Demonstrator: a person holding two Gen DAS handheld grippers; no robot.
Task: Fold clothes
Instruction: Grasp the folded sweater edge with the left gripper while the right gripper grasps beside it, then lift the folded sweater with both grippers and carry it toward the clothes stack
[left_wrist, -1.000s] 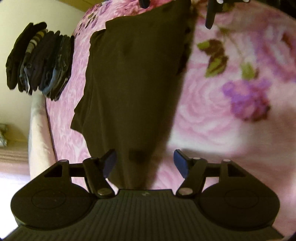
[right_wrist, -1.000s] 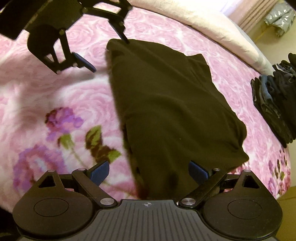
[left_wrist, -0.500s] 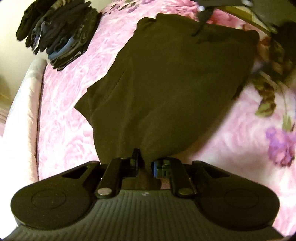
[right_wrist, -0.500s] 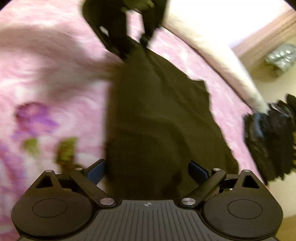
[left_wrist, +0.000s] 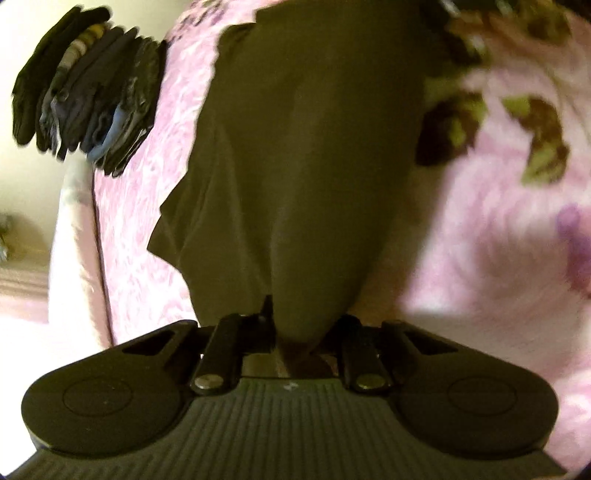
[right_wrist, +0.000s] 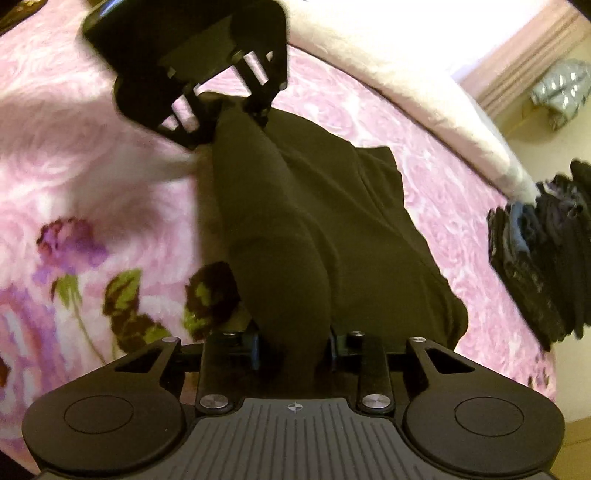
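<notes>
A pink rose-print blanket covers the bed, with purple flowers and green leaves toward 8 o'clock in the right wrist view and a pale bed edge curving from 12 to 2 o'clock. A dark garment lies along the middle of the blanket, running from 6 toward 12 o'clock in both views. The right gripper is clamped on the near end of the garment, the cloth bunched between its blue-padded fingers. The left gripper pinches the opposite end in the same way; seen from the right wrist it sits at 11 o'clock, with the cloth pulled up into a ridge between the two tools. A loose flap of the garment spreads flat toward 3 o'clock in the right wrist view. A stack of dark folded clothes rests at the blanket's edge, at 10 o'clock in the left wrist view, well apart from the garment.
</notes>
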